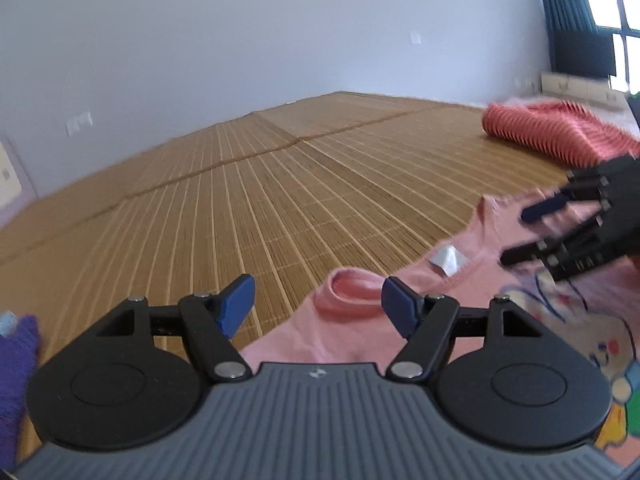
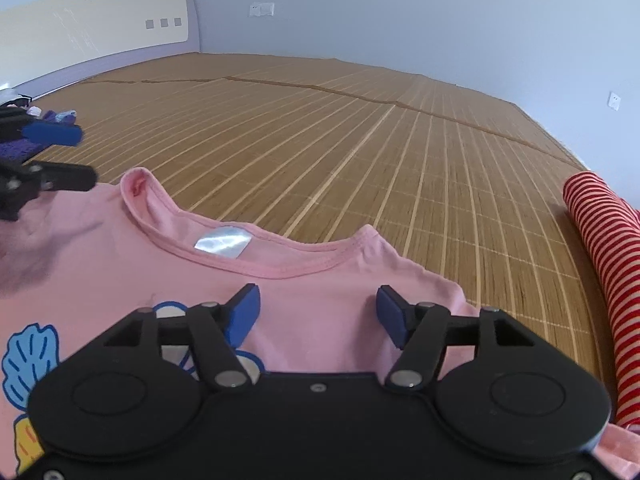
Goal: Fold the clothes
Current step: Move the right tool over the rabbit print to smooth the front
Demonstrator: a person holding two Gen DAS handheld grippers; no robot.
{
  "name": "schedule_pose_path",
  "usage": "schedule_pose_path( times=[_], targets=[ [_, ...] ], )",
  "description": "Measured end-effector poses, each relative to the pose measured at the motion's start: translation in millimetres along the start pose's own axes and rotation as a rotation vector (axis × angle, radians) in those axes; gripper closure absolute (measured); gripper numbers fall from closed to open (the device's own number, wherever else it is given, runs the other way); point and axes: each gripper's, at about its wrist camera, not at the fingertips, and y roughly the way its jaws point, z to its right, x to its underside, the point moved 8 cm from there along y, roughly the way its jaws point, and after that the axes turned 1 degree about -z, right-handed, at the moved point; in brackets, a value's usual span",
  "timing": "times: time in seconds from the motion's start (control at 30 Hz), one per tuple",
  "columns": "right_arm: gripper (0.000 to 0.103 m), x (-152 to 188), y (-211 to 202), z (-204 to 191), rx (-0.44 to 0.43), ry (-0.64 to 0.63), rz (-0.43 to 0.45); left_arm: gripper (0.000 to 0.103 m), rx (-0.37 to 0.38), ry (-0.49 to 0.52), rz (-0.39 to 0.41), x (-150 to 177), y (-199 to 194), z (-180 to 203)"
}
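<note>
We see the pink shirt (image 2: 328,280) flat on the mat (image 2: 360,140), collar away from us; both claws, left (image 1: 318,306) and right (image 2: 318,314), hover apart and empty, one over each shoulder.

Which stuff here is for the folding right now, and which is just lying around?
For the folding:
- pink T-shirt, lying spread on the mat
- left tool, open
- right tool, open

Just lying around:
- red striped garment
- purple knitted thing
- bamboo mat underneath
</note>
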Motion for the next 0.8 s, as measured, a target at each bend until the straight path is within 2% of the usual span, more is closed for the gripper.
schedule_pose_path(
  times=[0.1, 0.2, 0.33, 0.47, 0.57, 0.67, 0.73, 0.8],
  targets=[
    [0.037, 1, -7, 0, 0.014, 0.006, 0.003, 0.028, -0.025, 0.049, -0.021, 1, -14, 7],
    [0.037, 0, -9, 6, 0.025, 0.015, 0.0, 0.028, -0.033, 0.027, -0.014, 3, -36, 5],
    [0.037, -4, -15, 13, -0.003, 0.038, -0.011, 0.028, -0.083, -0.035, -0.014, 10, -79, -11],
    [0.035, -10, -33, 8, 0.009, -0.001, -0.008, 0.028, -0.154, -0.063, -0.046, 34, -129, -30],
    [0.029, -12, -51, 4, -0.031, 0.067, 0.036, 0.028, -0.207, -0.101, -0.086, 60, -158, -43],
    [0.029, -3, -62, -9, -0.062, 0.059, -0.028, 0.028, -0.215, -0.159, -0.097, 80, -175, -47],
    [0.029, -1, -76, -21, -0.081, 0.04, -0.029, 0.028, -0.196, -0.187, -0.097, 93, -181, -45],
    [0.029, 1, -90, -33, -0.108, 0.035, -0.025, 0.028, -0.23, -0.199, -0.108, 104, -182, -45]
  ],
)
